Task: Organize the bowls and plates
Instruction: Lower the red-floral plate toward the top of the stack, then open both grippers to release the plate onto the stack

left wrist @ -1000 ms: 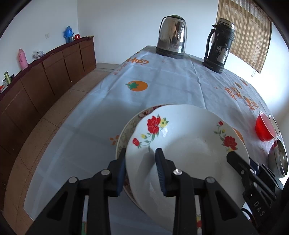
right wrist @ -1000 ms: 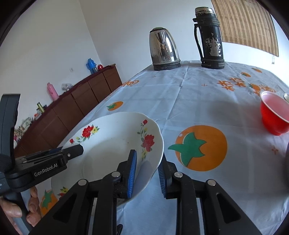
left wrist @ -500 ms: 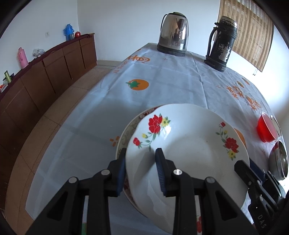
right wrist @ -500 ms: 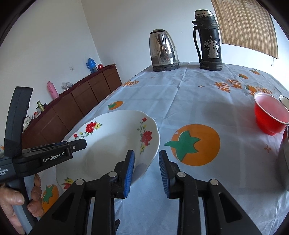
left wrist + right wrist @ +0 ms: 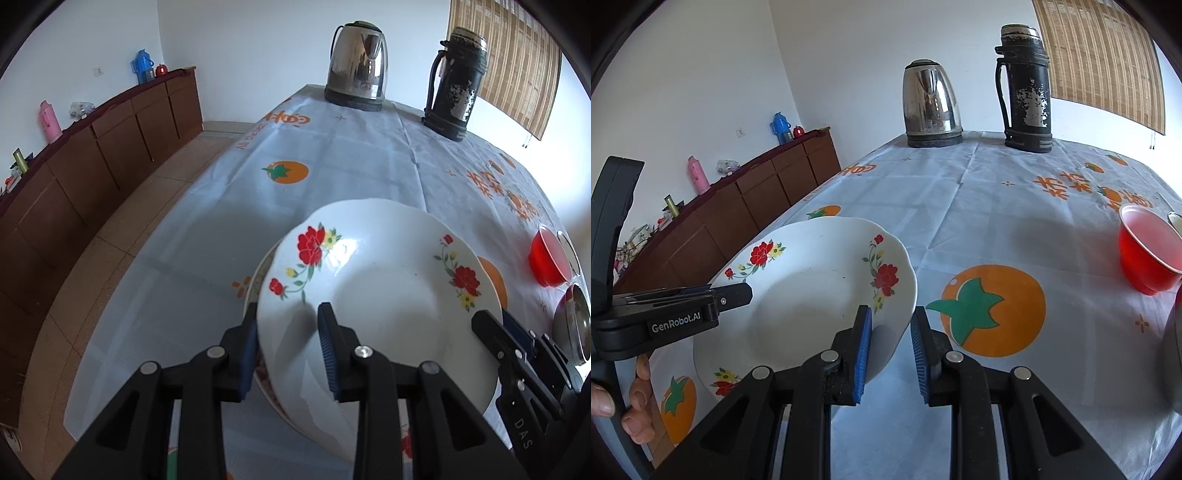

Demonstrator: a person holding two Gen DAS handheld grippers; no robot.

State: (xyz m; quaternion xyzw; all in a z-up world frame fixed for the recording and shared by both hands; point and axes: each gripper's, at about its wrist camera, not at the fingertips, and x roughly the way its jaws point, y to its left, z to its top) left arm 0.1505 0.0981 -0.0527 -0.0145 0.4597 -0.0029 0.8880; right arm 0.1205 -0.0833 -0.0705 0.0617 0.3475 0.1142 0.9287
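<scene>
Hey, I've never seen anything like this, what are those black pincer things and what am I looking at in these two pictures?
No robot here: a person holds two hand tools, each with a camera looking along its two fingers. One picture is from the left tool, one from the right. The left tongs straddle the rim of a white flowered plate, which sits above another plate. The right tongs are open around the opposite rim. On the tablecloth stand a steel kettle, a black thermos, a red bowl and a metal bowl.

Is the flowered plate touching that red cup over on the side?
Apart. The right wrist view shows bare tablecloth between the flowered plate and the red cup.
</scene>
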